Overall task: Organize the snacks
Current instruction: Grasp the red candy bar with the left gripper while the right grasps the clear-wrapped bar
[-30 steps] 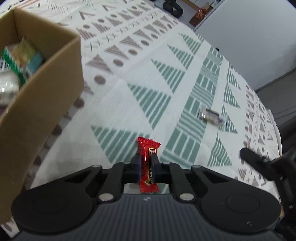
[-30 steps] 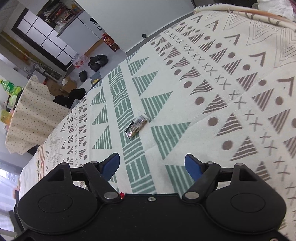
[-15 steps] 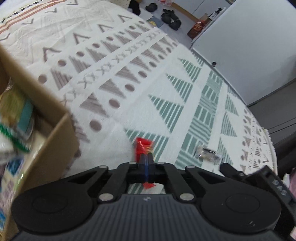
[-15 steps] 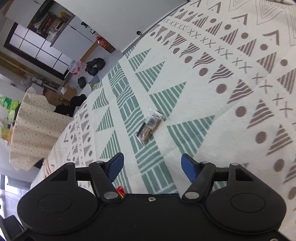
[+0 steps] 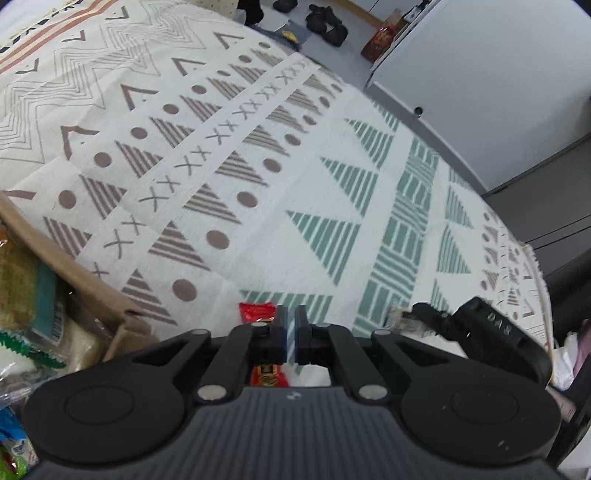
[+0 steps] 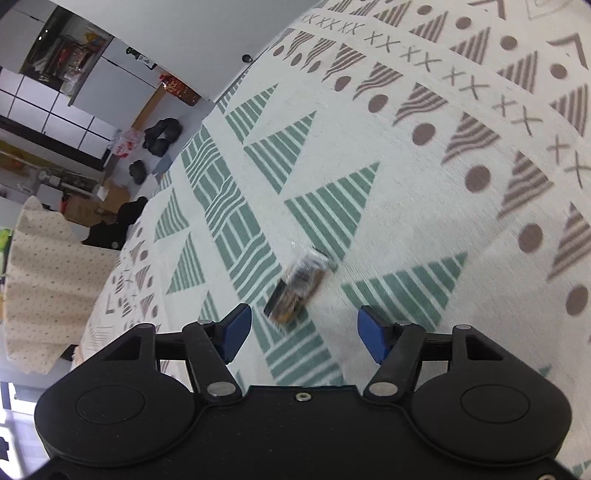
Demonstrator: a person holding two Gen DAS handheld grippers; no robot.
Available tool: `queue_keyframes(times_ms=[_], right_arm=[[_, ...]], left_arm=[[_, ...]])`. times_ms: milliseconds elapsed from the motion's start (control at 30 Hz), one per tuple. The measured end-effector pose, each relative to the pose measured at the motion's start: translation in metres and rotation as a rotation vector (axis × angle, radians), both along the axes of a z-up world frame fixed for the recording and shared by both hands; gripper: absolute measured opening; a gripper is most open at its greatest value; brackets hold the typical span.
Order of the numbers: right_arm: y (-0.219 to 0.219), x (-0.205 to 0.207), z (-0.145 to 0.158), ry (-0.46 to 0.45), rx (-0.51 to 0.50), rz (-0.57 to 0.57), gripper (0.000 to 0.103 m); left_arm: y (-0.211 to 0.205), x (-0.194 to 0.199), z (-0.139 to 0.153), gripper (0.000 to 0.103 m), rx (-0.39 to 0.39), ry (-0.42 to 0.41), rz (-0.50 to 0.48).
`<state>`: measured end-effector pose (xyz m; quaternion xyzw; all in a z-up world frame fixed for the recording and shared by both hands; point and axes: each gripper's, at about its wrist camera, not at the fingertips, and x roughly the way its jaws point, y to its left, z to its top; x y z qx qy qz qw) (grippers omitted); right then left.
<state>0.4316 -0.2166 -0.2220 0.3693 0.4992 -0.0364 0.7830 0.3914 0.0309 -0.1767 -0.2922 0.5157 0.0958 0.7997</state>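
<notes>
Covering: patterned cloth (image 5: 295, 192) lay over the whole surface, brown triangles and dots nearest the cardboard box (image 5: 92, 295), green striped triangles farther from it.
Room: grey wall panel (image 5: 491, 74) and dark shoes (image 5: 328, 27) on the floor stood beyond the cloth's far edge from the box.
Left gripper (image 5: 291, 334): pointed steeply down just beside the box's corner, jaws pressed together on a red snack packet (image 5: 258, 314), which showed above and below the fingers.
Right gripper (image 6: 304, 328): pointed steeply down, well apart from the box; jaws apart and just narrowing, nothing between the pads.
Clear-wrapped snack (image 6: 299, 288): lay blurred on a green band, just ahead of the right gripper.
Box contents: several wrapped snacks (image 5: 33, 295).
Open room: bare cloth between box and clear-wrapped snack.
</notes>
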Motion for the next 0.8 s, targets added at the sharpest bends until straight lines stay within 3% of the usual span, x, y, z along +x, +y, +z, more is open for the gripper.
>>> queue_keyframes(times_ms=[233,300,367,633,733,800], right_arm=[[0.002,0.017,-0.003,0.016,-0.073,0.010,0.052],[0.002,0.020,-0.004,0.029,-0.106,0.029,0.027],[-0.002,0.019,-0.005,0.031,-0.074,0.035,0.022],[-0.014,-0.005,0.000,0.050,-0.061,0.097,0.020],[-0.020,-0.016,0.002,0.052,-0.052,0.100,0.017],[-0.024,-0.025,0.003,0.053,-0.044,0.094,0.016]], left_arm=[[-0.003,-0.002,-0.008,0.004,0.013,0.039,-0.013],[-0.004,-0.002,-0.010,0.005,0.016,0.044,-0.011],[-0.007,-0.001,-0.013,0.010,0.036,0.052,-0.016],[-0.020,0.005,-0.020,0.028,0.139,0.062,-0.042],[-0.019,0.008,-0.033,0.029,0.086,0.142,-0.065],[-0.019,0.002,-0.031,0.029,0.112,0.109,-0.057]])
